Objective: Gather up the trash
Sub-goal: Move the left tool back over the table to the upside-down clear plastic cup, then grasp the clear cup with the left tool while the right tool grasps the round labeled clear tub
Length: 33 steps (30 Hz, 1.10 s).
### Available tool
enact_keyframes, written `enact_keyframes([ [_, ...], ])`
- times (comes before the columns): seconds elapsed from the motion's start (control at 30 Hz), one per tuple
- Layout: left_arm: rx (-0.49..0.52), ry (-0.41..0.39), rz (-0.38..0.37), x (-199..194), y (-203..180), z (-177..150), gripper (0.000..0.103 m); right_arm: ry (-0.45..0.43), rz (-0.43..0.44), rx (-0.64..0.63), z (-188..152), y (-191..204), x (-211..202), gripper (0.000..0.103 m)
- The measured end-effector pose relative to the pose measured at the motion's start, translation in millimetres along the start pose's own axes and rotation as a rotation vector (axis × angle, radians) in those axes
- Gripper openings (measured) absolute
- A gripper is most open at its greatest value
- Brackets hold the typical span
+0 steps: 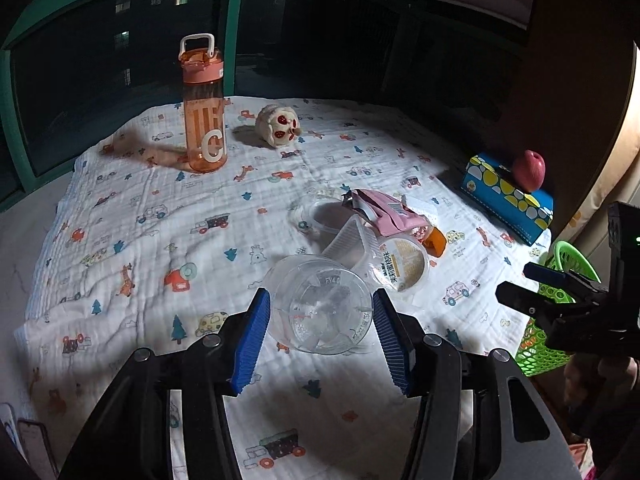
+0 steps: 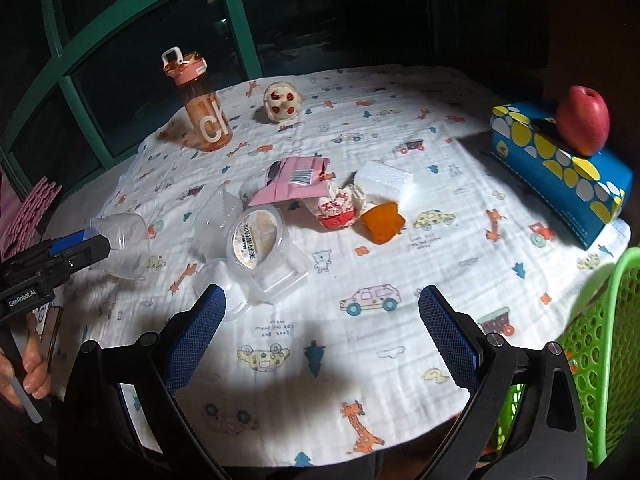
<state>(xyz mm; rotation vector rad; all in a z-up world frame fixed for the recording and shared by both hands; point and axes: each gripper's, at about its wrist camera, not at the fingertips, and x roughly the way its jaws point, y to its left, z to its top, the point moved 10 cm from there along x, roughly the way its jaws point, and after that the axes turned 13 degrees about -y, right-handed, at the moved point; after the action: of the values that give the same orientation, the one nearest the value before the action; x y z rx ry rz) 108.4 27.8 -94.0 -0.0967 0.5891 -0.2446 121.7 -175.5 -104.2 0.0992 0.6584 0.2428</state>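
Observation:
A clear plastic cup lies on its side on the patterned cloth, between the blue pads of my left gripper; the pads stand at its two sides, and I cannot tell whether they press it. The cup shows at the left in the right wrist view. Beyond it lies a trash pile: a round pudding tub, a clear tray, a pink wrapper, a red-white wrapper and an orange piece. My right gripper is open and empty above the cloth, near the front edge.
A green mesh basket stands off the table's right edge. An orange water bottle and a skull-like toy stand at the back. A blue tissue box with a red apple on it sits at the right.

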Motion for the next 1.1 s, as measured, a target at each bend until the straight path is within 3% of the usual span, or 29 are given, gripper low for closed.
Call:
enact_keyframes([
  [0.33, -0.048, 0.004, 0.026, -2, 27, -4, 0.051, 0.072, 0.03, -0.112, -6, 38, 57, 0.09],
  [0.77, -0.076, 0.011, 0.038, 3, 44, -3, 0.051, 0.118, 0.016, -0.212, -10, 59, 103, 0.084],
  [0.97, -0.074, 0.012, 0.036, 3, 45, -2, 0.051, 0.135, 0.003, -0.221, -11, 59, 116, 0.078],
  [1.1, -0.075, 0.013, 0.036, 4, 45, -2, 0.051, 0.141, 0.003, -0.198, -12, 56, 118, 0.066],
])
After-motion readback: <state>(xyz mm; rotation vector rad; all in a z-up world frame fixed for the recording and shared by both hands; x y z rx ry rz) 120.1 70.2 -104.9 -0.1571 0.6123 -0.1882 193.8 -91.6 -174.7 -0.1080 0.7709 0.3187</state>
